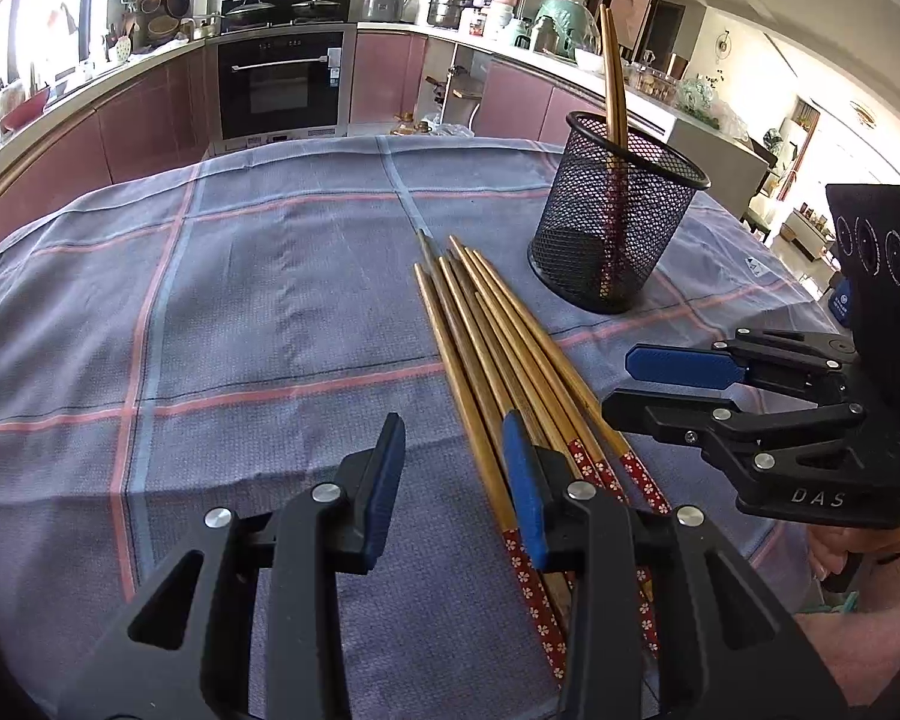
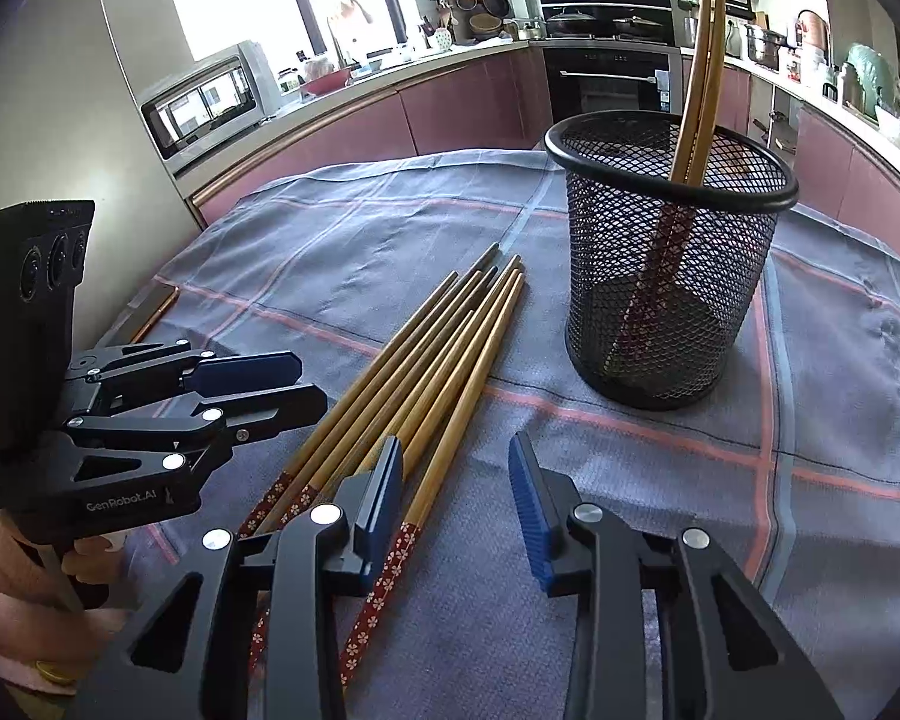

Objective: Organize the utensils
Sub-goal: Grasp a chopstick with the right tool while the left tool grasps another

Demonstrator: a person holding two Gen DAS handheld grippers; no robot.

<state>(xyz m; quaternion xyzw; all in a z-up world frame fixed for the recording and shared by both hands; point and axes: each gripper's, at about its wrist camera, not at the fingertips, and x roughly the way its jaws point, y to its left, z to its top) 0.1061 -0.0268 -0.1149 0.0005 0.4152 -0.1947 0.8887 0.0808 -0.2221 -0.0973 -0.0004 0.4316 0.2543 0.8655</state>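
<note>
Several wooden chopsticks [image 1: 498,348] [image 2: 414,360] with red flowered ends lie in a loose bundle on the checked cloth. A black mesh holder [image 1: 612,240] [image 2: 672,276] stands upright behind them, with two chopsticks [image 1: 613,78] [image 2: 699,78] leaning inside. My left gripper [image 1: 453,480] [image 2: 309,381] hovers open low over the bundle's left side; the outermost chopstick lies just inside its right finger. My right gripper [image 2: 459,480] [image 1: 621,384] is open over the bundle's right side, with the outermost chopstick between its pads, which do not touch it.
The grey-blue cloth [image 1: 240,330] [image 2: 630,450] with red and pale stripes covers the table. A person's hand [image 1: 858,540] [image 2: 90,558] holds each gripper at the near edge. Pink kitchen cabinets, a built-in oven [image 1: 279,84] and a microwave [image 2: 204,102] stand beyond the table.
</note>
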